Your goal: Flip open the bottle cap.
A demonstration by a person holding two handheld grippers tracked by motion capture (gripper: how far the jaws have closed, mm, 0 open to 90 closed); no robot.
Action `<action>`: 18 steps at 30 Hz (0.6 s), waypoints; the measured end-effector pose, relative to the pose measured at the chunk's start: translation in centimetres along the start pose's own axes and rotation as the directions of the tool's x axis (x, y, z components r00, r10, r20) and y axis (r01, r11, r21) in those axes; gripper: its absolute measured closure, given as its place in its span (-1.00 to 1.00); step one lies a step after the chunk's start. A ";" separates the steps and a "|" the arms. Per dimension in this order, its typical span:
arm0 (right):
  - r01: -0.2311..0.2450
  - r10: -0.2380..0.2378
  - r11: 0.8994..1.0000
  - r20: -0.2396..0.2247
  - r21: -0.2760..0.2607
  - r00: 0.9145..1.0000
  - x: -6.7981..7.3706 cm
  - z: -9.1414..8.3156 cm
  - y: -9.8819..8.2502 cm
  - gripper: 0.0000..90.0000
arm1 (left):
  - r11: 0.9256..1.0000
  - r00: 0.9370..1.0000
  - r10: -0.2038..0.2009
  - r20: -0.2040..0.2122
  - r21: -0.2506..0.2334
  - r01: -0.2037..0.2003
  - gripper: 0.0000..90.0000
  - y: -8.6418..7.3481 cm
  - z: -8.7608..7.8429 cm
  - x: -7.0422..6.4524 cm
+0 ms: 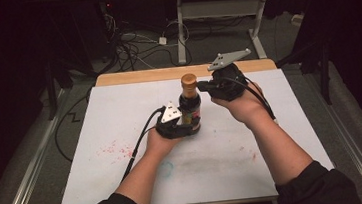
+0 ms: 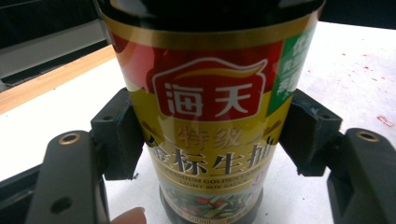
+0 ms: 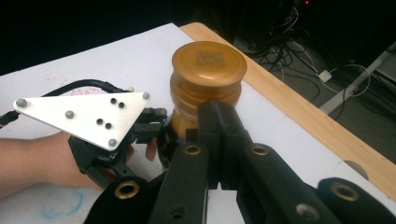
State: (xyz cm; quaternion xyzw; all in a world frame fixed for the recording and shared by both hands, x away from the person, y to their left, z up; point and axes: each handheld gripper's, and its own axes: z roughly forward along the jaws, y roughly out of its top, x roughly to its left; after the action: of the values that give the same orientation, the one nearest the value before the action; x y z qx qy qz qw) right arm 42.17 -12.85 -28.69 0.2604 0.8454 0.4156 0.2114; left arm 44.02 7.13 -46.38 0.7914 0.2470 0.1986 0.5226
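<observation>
Left gripper [image 1: 185, 124] clamps the lower body of a soy sauce bottle [image 1: 190, 106], one black pad pressed on each side of the label, as its own view shows. Standing upright on the white table [image 1: 273, 138], the bottle sits toward the far middle, near the wooden edge [image 1: 131, 77].

Its label [image 2: 210, 121] is gold with a red band and a red emblem bearing the white characters 海天. Below run 特级 in pale gold and 金标生抽 in large dark characters, then small Latin print that reads in part "PREMIUM GOLDEN LABEL" and "LIGHT SOY SAUCE". A green patch at the upper right of the label carries white characters too cut off to read. A photo of green vegetables fills the bottom of the label.

Right gripper [image 3: 219, 116] is up at the neck just below the golden-brown cap [image 3: 208, 65], its jaws fully together with nothing between them, tips touching or just beside the neck. A square code is printed on the cap's top, too fine to read.

Red specks [image 1: 116, 149] and a faint blue ring [image 1: 167, 168] mark the table.
</observation>
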 end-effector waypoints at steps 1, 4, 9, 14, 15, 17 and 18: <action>0.000 0.000 1.000 0.000 0.000 1.000 0.1 0.0 0.1 1.00 | 1.000 1.000 -0.002 0.000 -0.001 0.002 -0.35 0.0 0.0 0.0; 0.009 -0.009 1.000 0.000 0.002 1.000 0.1 0.0 0.3 1.00 | 1.000 1.000 -0.002 -0.001 -0.001 0.002 -0.35 0.0 0.0 0.0; 0.008 -0.008 1.000 0.001 -0.009 1.000 0.1 -0.2 0.6 1.00 | 1.000 1.000 -0.005 0.003 -0.001 0.005 -0.35 -0.1 0.0 0.1; 0.017 -0.017 1.000 0.004 0.000 1.000 0.1 -0.1 0.6 1.00 | 1.000 1.000 -0.003 0.003 -0.003 0.003 -0.35 -0.1 0.0 0.1; 0.017 -0.017 1.000 0.004 0.000 1.000 0.1 -0.1 0.6 1.00 | 1.000 1.000 -0.001 0.002 -0.004 0.001 -0.35 -0.1 0.0 0.0; 0.012 -0.012 1.000 0.000 0.008 1.000 0.1 -0.2 0.5 1.00 | 1.000 1.000 0.000 0.001 -0.006 0.000 -0.35 -0.1 0.0 0.0; 0.016 -0.016 1.000 0.000 0.021 1.000 0.0 -0.2 0.4 1.00 | 1.000 1.000 -0.001 0.001 -0.006 0.001 -0.35 -0.1 0.0 0.0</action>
State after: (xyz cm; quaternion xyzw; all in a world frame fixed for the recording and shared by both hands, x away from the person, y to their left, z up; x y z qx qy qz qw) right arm 42.22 -12.75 -28.24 0.2558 0.8518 0.4050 0.2119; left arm 44.02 7.16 -46.46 0.7899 0.2466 0.1984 0.5253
